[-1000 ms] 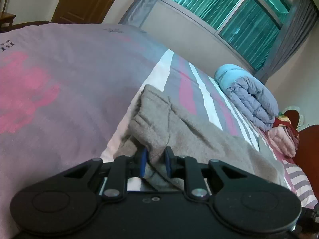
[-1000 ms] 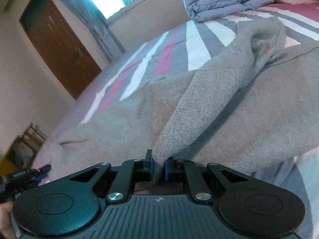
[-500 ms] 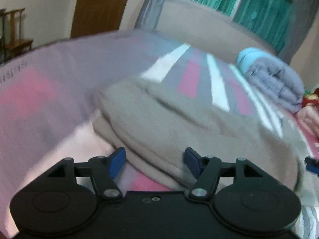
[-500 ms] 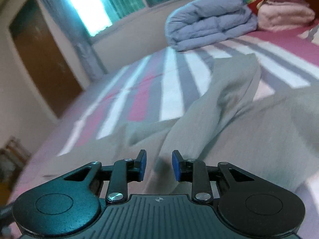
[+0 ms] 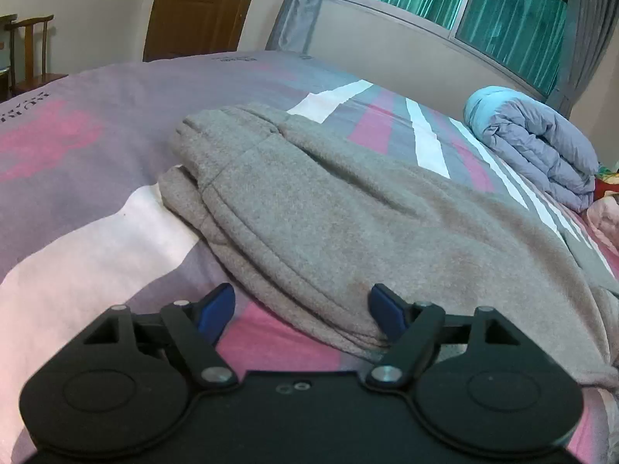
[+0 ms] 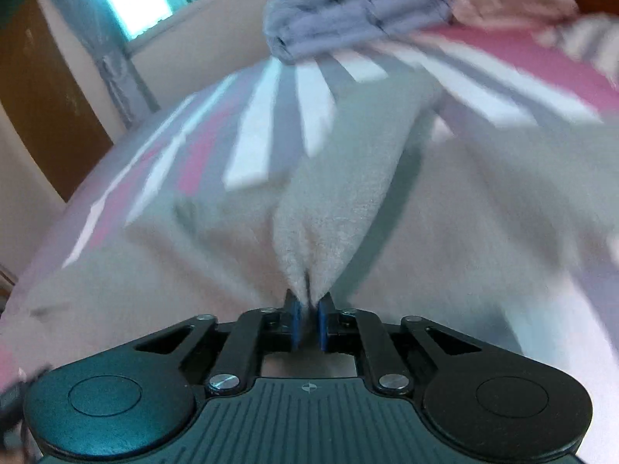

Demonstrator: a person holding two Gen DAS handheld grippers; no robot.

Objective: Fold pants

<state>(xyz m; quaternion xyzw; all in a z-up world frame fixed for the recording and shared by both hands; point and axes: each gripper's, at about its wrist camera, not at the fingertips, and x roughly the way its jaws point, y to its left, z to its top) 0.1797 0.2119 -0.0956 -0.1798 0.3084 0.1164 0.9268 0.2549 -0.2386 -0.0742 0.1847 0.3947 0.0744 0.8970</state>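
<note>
Bed: a wide bed [image 5: 96, 162] covered by a striped grey, pink and white sheet is seen in both views, and everything else is carried on it
Window: a long window [image 5: 464, 4] screened by green curtains is set in the far wall, with a brown wooden door [image 5: 201, 4] to its left in the left wrist view
Quilt: a rolled pale blue and lilac padded quilt [image 5: 537, 150] is laid at the far end of the bed, well apart from the garment; it is blurred in the right wrist view [image 6: 348, 4]
Pants: the grey fleece pants [image 5: 348, 224] are spread across the middle of the sheet, folded over so that two ribbed bands are stacked at the left end; in the right wrist view a ridge of the same cloth [image 6: 340, 201] is raised above the flat part
Chair: a dark wooden chair [image 5: 31, 50] is placed by the wall at the far left
Left gripper: the black left gripper [image 5: 301, 307] with blue pads is released and its jaws are opening; the near edge of the pants is seen between them, untouched by the left pad
Right gripper: the black right gripper [image 6: 308, 323] is clenched on a pinch of the pants, its jaws closing, the fabric drawn up into a peak from the pads
</note>
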